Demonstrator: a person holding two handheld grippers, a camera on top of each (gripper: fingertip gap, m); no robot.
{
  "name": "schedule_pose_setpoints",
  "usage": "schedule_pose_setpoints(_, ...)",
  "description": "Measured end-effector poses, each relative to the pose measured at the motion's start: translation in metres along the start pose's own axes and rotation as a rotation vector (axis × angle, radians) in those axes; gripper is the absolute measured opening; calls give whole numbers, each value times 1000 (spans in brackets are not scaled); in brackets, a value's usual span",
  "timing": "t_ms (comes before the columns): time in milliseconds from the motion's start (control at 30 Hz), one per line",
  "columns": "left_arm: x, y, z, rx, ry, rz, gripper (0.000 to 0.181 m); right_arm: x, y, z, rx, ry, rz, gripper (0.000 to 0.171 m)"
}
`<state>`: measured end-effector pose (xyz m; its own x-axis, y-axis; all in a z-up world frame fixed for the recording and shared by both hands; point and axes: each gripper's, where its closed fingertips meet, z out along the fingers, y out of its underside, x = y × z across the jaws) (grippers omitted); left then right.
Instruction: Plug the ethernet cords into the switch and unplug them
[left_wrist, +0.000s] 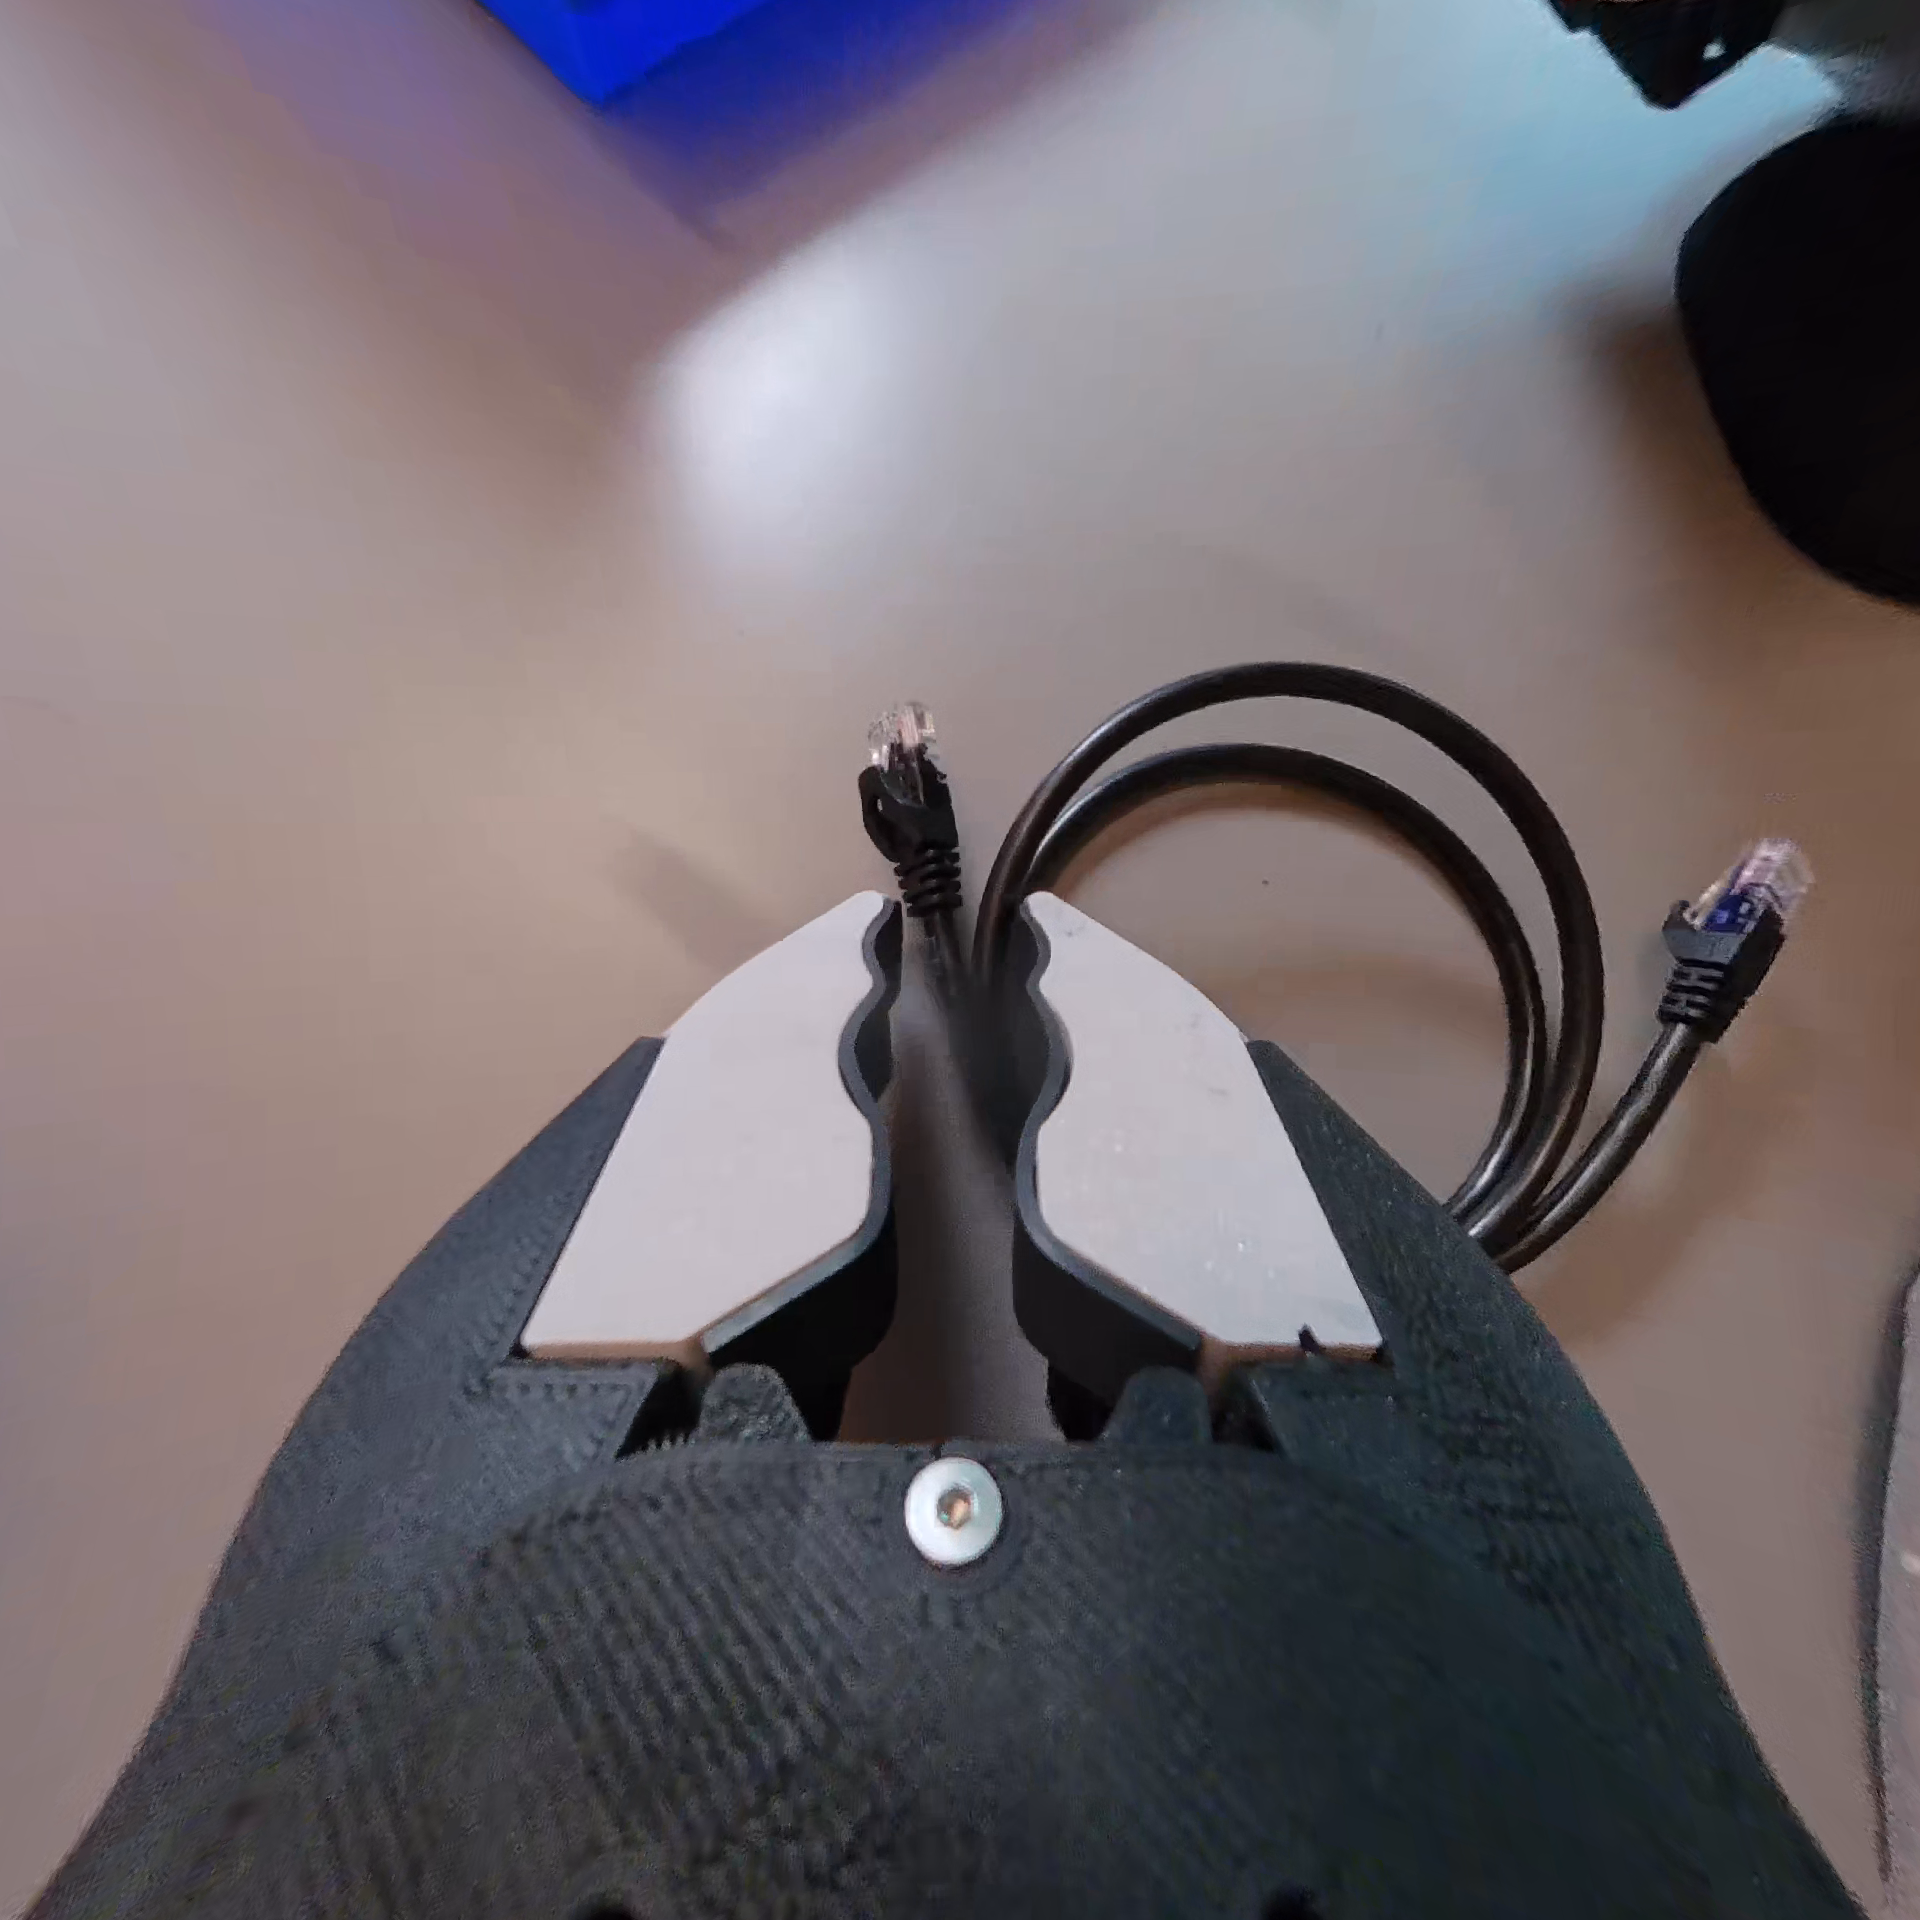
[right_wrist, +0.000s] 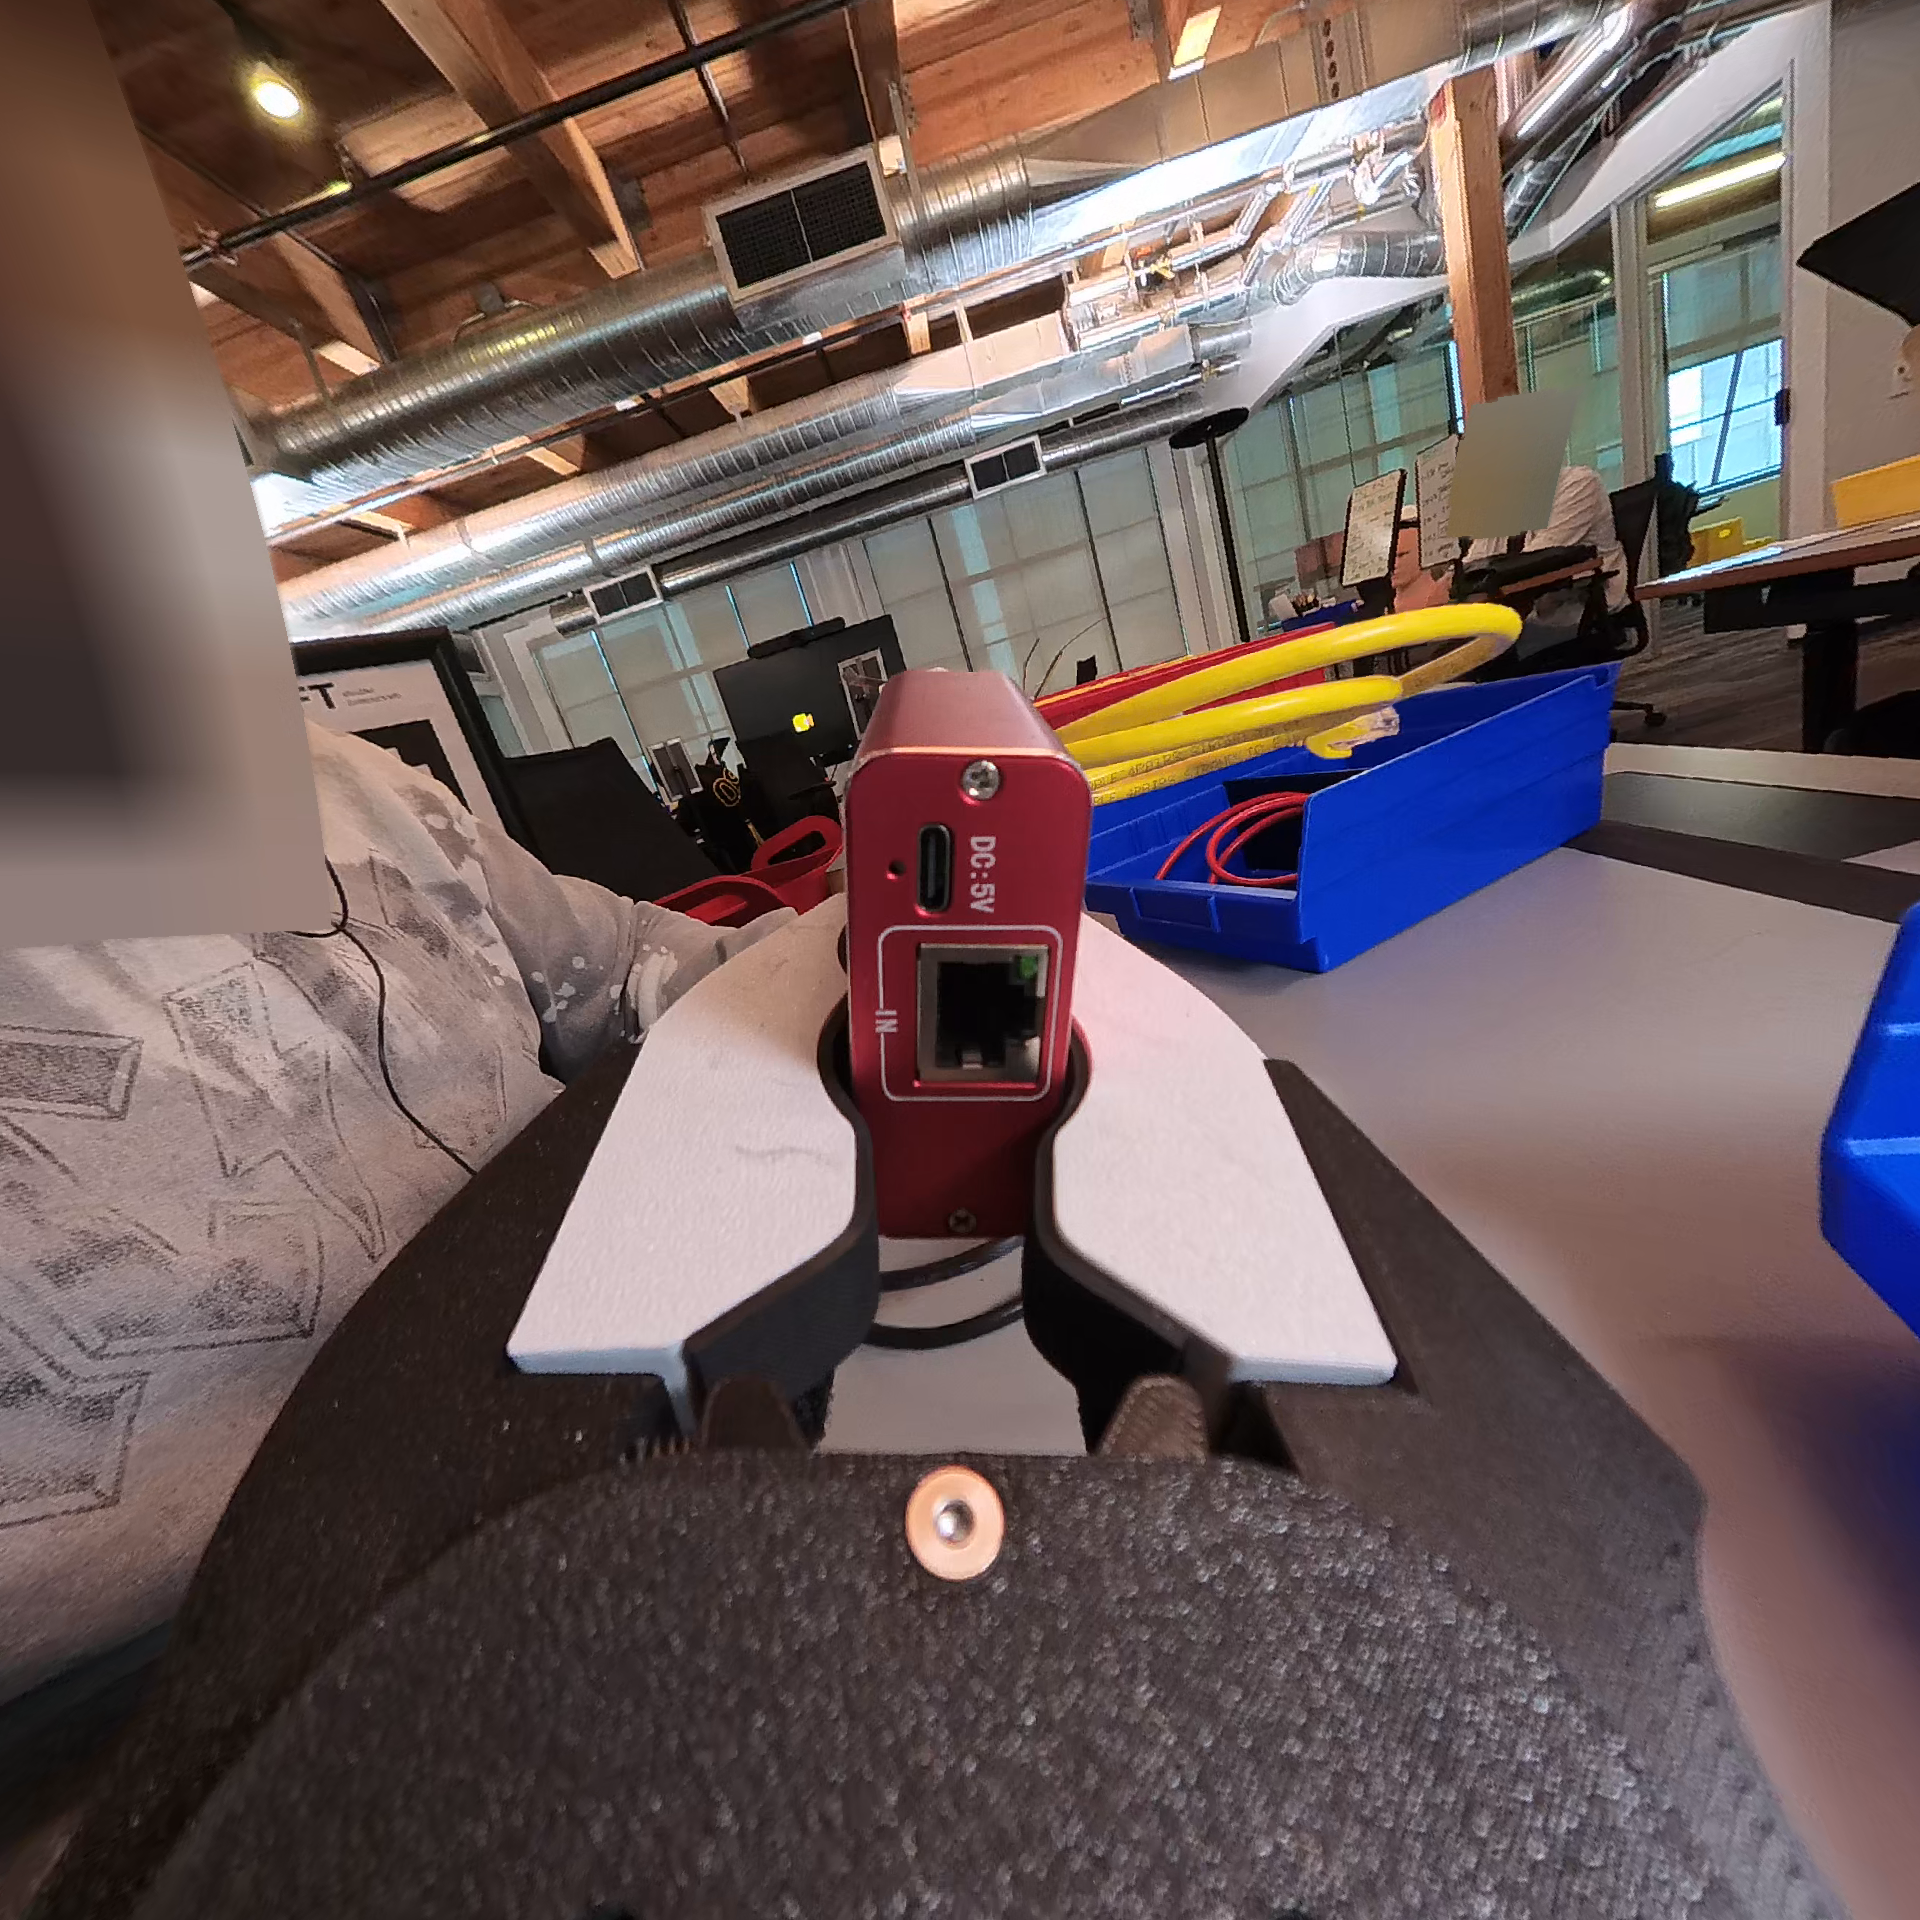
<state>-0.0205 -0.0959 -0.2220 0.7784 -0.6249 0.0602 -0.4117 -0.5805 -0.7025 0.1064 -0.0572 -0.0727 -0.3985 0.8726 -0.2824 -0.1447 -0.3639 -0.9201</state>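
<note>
In the left wrist view my left gripper (left_wrist: 956, 914) is shut on a black ethernet cord (left_wrist: 1351, 831), just behind one clear plug (left_wrist: 902, 764) that sticks out past the fingertips. The cord loops to the right above the table. Its other plug (left_wrist: 1733, 914) hangs free at the right. In the right wrist view my right gripper (right_wrist: 961, 935) is shut on a red metal switch (right_wrist: 966, 956) and holds it upright. The switch's end face, with an empty ethernet port (right_wrist: 982, 1013) and a small slot above it, faces the camera.
A beige table (left_wrist: 364, 623) lies under the left gripper, with a blue bin (left_wrist: 623, 42) at the far edge and a black round object (left_wrist: 1808, 364) at the right. In the right wrist view a blue bin (right_wrist: 1455, 821) holds yellow cords (right_wrist: 1299, 665) and red cords. A person's sleeve (right_wrist: 260, 1039) is at the left.
</note>
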Motion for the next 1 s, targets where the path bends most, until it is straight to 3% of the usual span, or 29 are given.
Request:
schedule_pose_setpoints(200, -11, 1, 4, -20, -116, 64, 20, -1, 0, 0, 0, -3, 0, 28)
schedule_pose_setpoints(367, -24, -1, 5, -36, -283, 199, 8, -2, 0, 0, -2, -7, -4, 28)
schedule_pose_setpoints(467, -31, -3, 7, -45, -300, 188, 7, -4, 1, 2, -6, -13, -8, 28)
schedule_pose_setpoints(633, -29, 0, 4, -37, -130, 85, 6, -8, 1, 3, -14, -16, -24, 28)
schedule_pose_setpoints(833, 9, -6, -25, 48, 289, -13, 6, -6, 0, 2, -5, -12, -18, 28)
schedule_pose_setpoints(1000, 28, 0, -34, 41, 470, -27, 6, -4, 3, 2, -12, -6, -12, 28)
